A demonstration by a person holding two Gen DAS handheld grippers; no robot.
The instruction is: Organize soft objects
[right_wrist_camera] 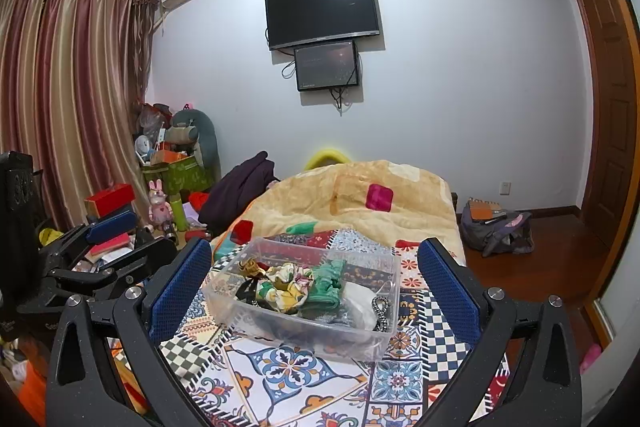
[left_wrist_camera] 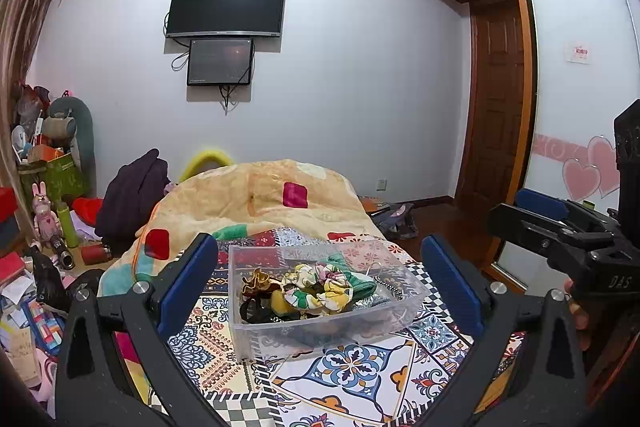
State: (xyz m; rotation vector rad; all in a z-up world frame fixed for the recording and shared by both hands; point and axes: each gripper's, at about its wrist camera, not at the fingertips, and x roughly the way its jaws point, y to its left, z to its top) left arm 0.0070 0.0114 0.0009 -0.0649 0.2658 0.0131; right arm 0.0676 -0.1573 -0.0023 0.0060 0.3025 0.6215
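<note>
A clear plastic box (left_wrist_camera: 256, 331) stands on the patterned bed cover (left_wrist_camera: 360, 367). It holds soft hair ties: a floral yellow scrunchie (left_wrist_camera: 316, 287), a gold-brown one (left_wrist_camera: 258, 281), a green one (left_wrist_camera: 360, 281) and dark ones. The box also shows in the right wrist view (right_wrist_camera: 320, 331) with the floral scrunchie (right_wrist_camera: 284, 287) and the green one (right_wrist_camera: 328, 285). My left gripper (left_wrist_camera: 320, 263) is open and empty, held above the box. My right gripper (right_wrist_camera: 316, 267) is open and empty, also above the box. The right gripper shows at the right edge of the left wrist view (left_wrist_camera: 568, 227).
A yellow quilt (left_wrist_camera: 260, 199) is heaped at the bed's far end. A cluttered surface with boxes, bottles and toys (right_wrist_camera: 160, 203) stands left of the bed. A bag (right_wrist_camera: 496, 227) lies on the wooden floor at right. A TV (right_wrist_camera: 322, 11) hangs on the far wall.
</note>
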